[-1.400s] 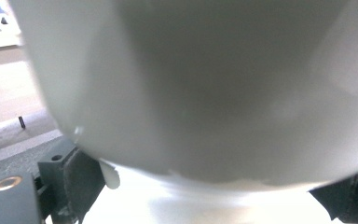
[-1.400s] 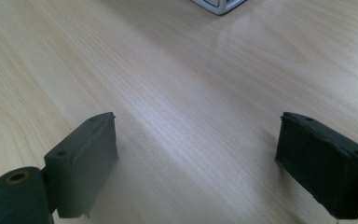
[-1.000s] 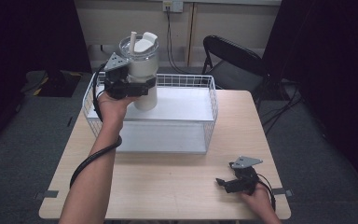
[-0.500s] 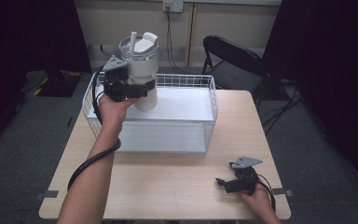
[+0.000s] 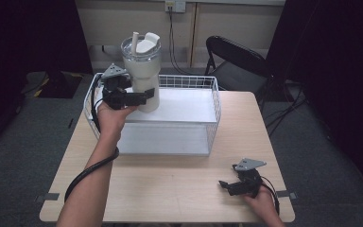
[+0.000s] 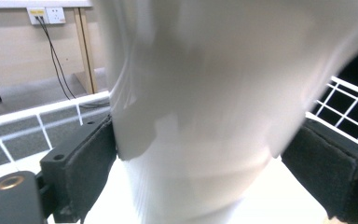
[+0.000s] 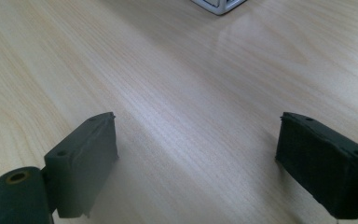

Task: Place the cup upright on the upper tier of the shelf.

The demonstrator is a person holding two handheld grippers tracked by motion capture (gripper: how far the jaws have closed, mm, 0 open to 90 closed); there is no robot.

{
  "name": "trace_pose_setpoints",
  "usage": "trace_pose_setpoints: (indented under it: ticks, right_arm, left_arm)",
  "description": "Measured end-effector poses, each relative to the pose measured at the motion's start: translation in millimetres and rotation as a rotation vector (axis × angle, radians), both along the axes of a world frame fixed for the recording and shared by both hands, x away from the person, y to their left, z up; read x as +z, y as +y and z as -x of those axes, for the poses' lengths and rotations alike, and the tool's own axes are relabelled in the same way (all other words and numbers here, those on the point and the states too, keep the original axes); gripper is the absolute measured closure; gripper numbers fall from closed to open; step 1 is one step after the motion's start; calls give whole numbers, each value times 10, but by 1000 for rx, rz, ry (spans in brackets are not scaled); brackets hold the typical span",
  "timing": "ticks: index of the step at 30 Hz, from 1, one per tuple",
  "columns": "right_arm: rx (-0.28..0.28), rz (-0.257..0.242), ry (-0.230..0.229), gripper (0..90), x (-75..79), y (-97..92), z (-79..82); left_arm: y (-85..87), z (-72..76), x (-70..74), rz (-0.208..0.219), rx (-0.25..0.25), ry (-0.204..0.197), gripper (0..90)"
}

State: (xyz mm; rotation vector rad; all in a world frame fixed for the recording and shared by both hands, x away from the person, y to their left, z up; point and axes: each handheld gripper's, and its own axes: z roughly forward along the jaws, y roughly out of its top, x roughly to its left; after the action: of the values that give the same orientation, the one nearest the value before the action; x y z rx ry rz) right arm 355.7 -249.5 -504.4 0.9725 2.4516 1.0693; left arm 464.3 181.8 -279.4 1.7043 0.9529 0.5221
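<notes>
Tumbler: a tall cream-white insulated tumbler with a clear lid and white straw (image 5: 142, 71), held upright above the far left part of a white wire basket (image 5: 208, 137).
Left gripper: the left gripper (image 5: 139, 97) is clamped across the tumbler's tapered lower body, pads pressed to both sides (image 6: 98, 158).
Right gripper: the right gripper (image 5: 227, 185) rests low at the near right of the table, jaws spread wide, holding nothing.
Handling: probably rigid and smooth, so likely slippery; top-heavy if filled. The narrow lower body looks the soundest hold, kept upright.
Surface: a pale wood-grain table (image 5: 170, 189), flat and bare near the person.
Room: grey carpet, a black folding chair (image 5: 236, 56) beyond the table, a wall socket with cables.
</notes>
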Motion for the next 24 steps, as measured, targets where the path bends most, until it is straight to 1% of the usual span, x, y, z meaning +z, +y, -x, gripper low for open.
trace_pose_setpoints:
  ticks: [5,6,7,8,9,10,12,14,17,18,23,24]
  right_arm:
    - [0,0,0,117,0,0,0]
    - [0,0,0,117,0,0,0]
    - [0,0,0,117,0,0,0]
    - [0,0,0,117,0,0,0]
    - [0,0,0,117,0,0,0]
    - [0,1,1,117,1,1,-1]
    - [-2,1,3,117,2,5,-7]
    - [-3,2,2,117,2,6,-9]
    - [-3,2,2,117,1,6,-9]
    - [-3,2,2,117,2,6,-8]
    - [-3,1,3,117,2,5,-7]
    - [-3,1,2,117,1,5,-7]
  left_arm:
    - [55,70,-27,-11,-4,-2,143]
    - [89,120,-28,-4,-2,-7,146]
    - [89,120,-28,-4,-2,-7,149]
    - [125,171,-24,-13,-4,-11,150]
    - [125,171,-24,-13,-4,-11,149]
    - [166,223,-12,-17,-10,-13,149]
    - [210,277,1,-8,-15,-15,149]
    - [247,320,16,-13,-15,-17,150]
    - [271,355,26,-2,-18,-6,151]
    - [292,392,37,-12,-21,-11,151]
    - [296,454,39,-15,-34,-8,155]
    - [302,469,37,-26,-35,-9,155]
